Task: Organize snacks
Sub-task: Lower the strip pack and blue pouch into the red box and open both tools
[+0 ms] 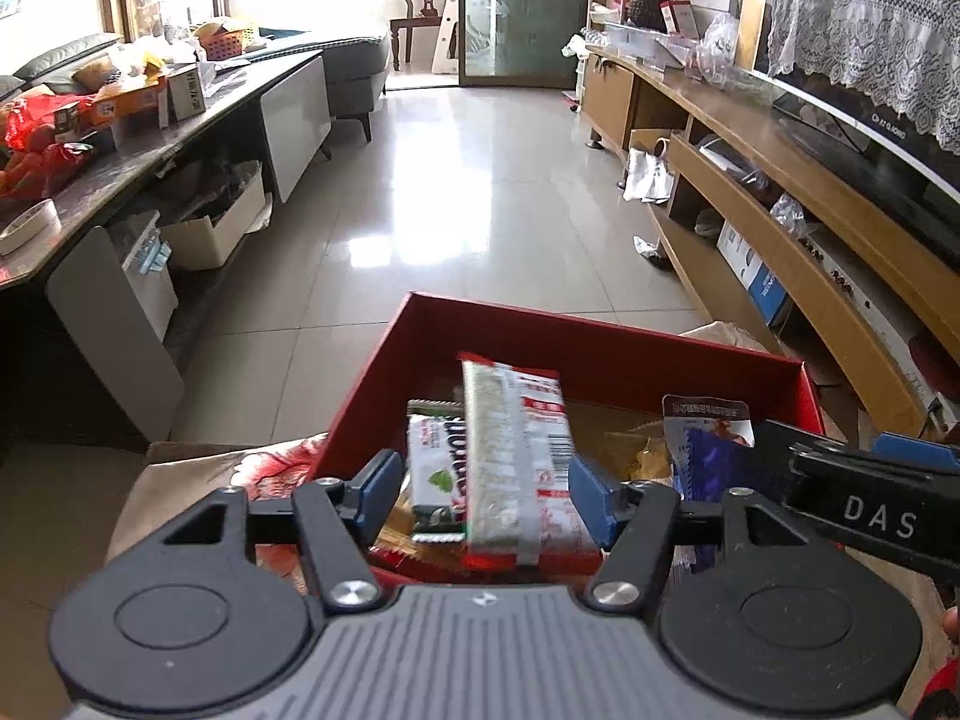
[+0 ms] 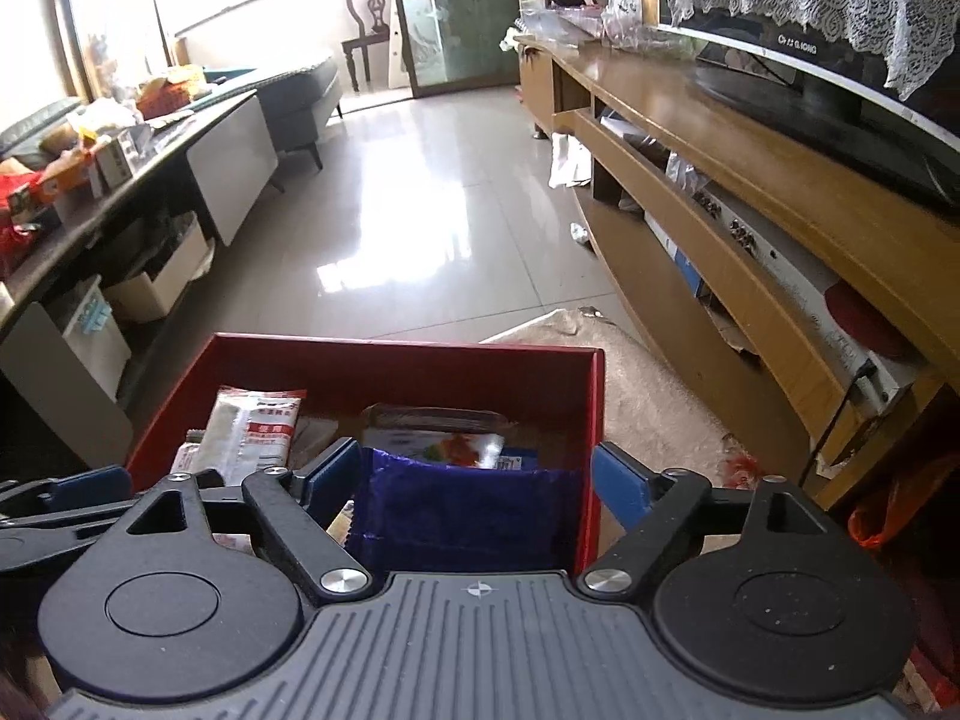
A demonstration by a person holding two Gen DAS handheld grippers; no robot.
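Left tongs [image 1: 483, 495] stand open astride a red-and-white packet [image 1: 519, 462], pads clear of it, its long axis running straight away from them into the red box [image 1: 588, 348]. Right tongs [image 2: 477, 477] gape around a blue packet [image 2: 462, 510] beside it.

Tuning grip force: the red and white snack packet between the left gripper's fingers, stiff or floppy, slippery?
Red and white snack packet is probably floppy: a thin film pouch that already bows along its length. Likely slippery, since the wrapper looks glossy. Probably light: it leans on other packets in the red box without flattening them. Left gripper stands open around it.
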